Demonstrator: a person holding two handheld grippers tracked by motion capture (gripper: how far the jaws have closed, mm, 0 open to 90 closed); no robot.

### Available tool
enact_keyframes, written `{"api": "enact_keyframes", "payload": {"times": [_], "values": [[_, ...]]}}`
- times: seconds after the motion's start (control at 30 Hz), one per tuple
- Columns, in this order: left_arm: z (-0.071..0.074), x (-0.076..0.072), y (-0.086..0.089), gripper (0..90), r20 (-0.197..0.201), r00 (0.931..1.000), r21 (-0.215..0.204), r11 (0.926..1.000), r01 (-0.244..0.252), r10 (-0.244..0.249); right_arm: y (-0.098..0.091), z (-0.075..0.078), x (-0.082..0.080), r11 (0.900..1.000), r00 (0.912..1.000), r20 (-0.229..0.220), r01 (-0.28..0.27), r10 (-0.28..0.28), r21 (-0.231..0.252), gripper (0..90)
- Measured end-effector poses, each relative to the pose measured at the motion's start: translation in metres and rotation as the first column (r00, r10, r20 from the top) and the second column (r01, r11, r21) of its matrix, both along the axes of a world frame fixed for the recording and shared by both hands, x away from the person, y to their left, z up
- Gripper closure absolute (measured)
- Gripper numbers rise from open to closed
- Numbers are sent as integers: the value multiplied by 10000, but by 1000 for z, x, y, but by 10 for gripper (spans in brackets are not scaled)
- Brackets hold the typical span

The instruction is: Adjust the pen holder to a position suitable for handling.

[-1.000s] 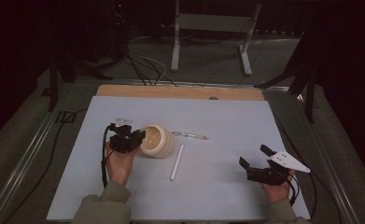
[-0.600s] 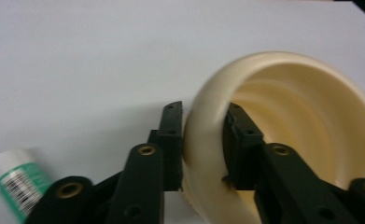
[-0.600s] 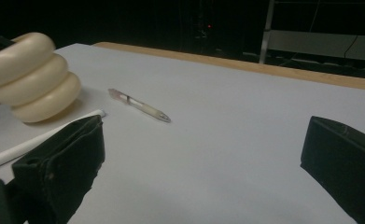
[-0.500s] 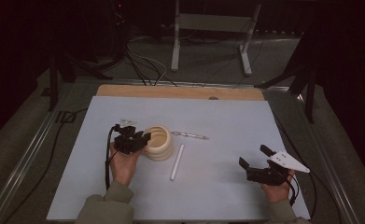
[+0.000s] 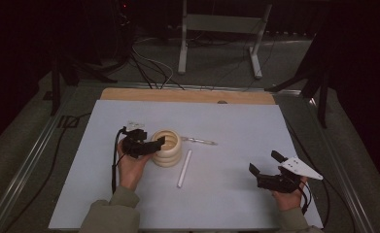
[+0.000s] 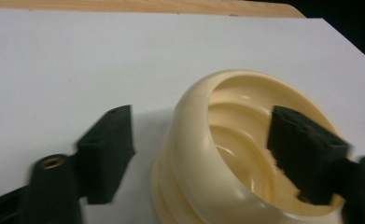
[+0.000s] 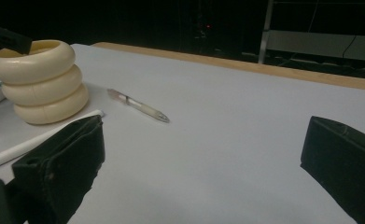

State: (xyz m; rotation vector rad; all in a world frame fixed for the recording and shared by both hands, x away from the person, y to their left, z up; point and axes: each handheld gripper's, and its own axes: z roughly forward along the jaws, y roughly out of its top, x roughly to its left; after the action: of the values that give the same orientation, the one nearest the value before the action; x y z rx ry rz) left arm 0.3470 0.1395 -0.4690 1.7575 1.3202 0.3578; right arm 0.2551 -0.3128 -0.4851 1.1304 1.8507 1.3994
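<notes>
Looking down on the white tabletop [image 5: 226,204], I see my left tongs [image 5: 154,143] straddling the near wall of the cream ribbed cup [image 5: 167,148], which stands upright left of centre. Their jaws have just been opening: one sits inside the cup [image 6: 227,154], the other outside, neither pressing the wall. A pen [image 5: 198,141] lies just beyond the cup and a white stick [image 5: 184,168] beside it. My right tongs [image 5: 266,168] hover wide and empty, well apart near the right edge.
</notes>
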Motion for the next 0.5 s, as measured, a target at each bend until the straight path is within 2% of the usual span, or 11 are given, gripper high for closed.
{"api": "enact_keyframes", "payload": {"times": [0.1,0.17,0.33,0.43,0.5], "values": [[3,-2,3,119,323,9995,-200,9998,56,-50,0,0,0,10000,10000,17,-5,5,-8,0],[4,-2,5,6,435,9990,-218,9997,124,-114,1,0,0,10000,10000,20,-3,3,-11,0],[9,-6,8,0,1011,9947,-207,9996,193,-171,0,0,0,10000,10000,0,13,-13,21,0],[12,-8,10,0,1183,9924,-424,9984,377,-324,0,0,0,10000,10000,8,17,-17,17,0],[15,-9,10,0,1305,9909,-362,9986,380,-330,0,0,0,10000,10000,15,12,-12,4,0]]}}
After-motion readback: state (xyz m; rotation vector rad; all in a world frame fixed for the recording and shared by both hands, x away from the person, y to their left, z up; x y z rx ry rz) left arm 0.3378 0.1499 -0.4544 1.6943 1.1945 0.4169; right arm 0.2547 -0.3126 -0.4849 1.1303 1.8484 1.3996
